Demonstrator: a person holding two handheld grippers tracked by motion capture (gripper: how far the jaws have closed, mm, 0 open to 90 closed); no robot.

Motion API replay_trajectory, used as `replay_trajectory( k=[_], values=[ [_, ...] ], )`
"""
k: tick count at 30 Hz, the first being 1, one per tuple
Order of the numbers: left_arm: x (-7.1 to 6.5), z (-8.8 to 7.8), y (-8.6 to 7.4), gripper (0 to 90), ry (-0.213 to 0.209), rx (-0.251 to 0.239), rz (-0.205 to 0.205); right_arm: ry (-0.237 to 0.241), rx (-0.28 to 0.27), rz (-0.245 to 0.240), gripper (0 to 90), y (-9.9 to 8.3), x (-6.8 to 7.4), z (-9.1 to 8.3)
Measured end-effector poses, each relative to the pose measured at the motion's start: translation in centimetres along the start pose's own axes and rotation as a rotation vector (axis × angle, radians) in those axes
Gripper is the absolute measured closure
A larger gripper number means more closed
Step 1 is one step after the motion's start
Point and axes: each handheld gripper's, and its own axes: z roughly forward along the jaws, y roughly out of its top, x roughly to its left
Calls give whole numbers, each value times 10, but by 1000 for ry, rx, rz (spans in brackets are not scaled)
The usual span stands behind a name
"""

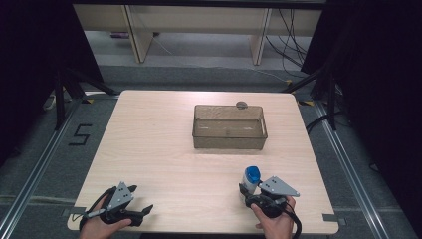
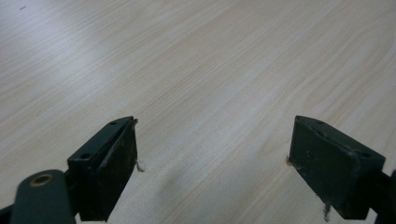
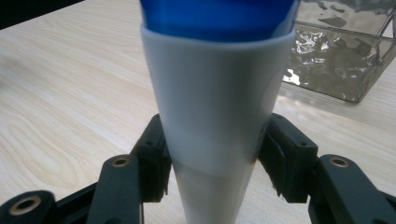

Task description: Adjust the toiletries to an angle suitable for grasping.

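white tube stands upright, blue cap up (right tool grips it; left tool wide)

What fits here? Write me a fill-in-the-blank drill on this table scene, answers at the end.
1. The white bottle between the right tongs has a ____ cap.
2. The clear plastic box stands ____ away from the person than the bottle.
3. The left tongs stand open with only bare ____ between them.
4. The bottle stands on the ____ side of the table.

Answers: blue; farther; table; right
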Motion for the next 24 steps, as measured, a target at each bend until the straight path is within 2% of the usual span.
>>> replay_trajectory(
  k=[3, 4, 5, 6, 7, 8, 11, 12, 13, 14, 15, 16, 18, 19, 20, 21, 23, 24],
  values=[
    [0, 0, 0, 148, -3, -1, -1, -21, -13, -12, 490, 0, 0, 0],
    [0, 1, 0, 148, -3, 0, 1, -16, 2, 8, 480, 1, 2, 0],
    [0, 1, 0, 148, -3, -2, -1, -13, -5, 4, 469, 1, 2, 1],
    [0, 1, 0, 148, -3, -2, 0, -16, 0, 45, 468, 1, 6, 1],
    [-1, 1, 0, 148, -4, -10, -11, -18, -9, -10, 468, 1, 2, 3],
    [-1, 0, 0, 148, -3, -10, -11, -16, -4, -9, 504, 2, 2, 4],
    [0, 0, 0, 148, -1, -3, -4, -30, -11, -18, 519, 2, 1, 4],
    [0, 0, 0, 148, 0, 0, 0, -28, 1, 22, 523, 2, 4, 3],
    [0, 0, 0, 148, 0, -1, -1, -41, -4, 15, 526, 2, 4, 3],
    [-1, 0, 0, 148, -8, -7, -9, -35, -9, -10, 530, 3, 3, 4],
    [-1, 0, 0, 148, -8, -7, -9, -35, -9, -10, 530, 3, 3, 4],
    [-1, 0, 0, 148, -1, -6, -11, -28, -7, 8, 535, 3, 2, 4],
    [0, 0, 0, 148, 2, -3, -8, -33, -8, 9, 538, 3, 2, 4],
    [0, 0, 0, 148, 2, -3, -7, -17, -13, 30, 540, 3, 2, 3],
    [0, 0, 0, 148, 2, -3, -5, -17, -13, 30, 540, 3, 2, 3],
    [-1, 1, 0, 148, -6, -17, -21, -10, -20, 17, 541, 3, 1, 4],
    [0, 0, 0, 148, -4, -14, -12, -12, -23, 15, 543, 3, 3, 2],
    [0, 1, 1, 148, -6, -21, -30, -6, -31, -16, 545, 6, 2, 0]
  ],
)
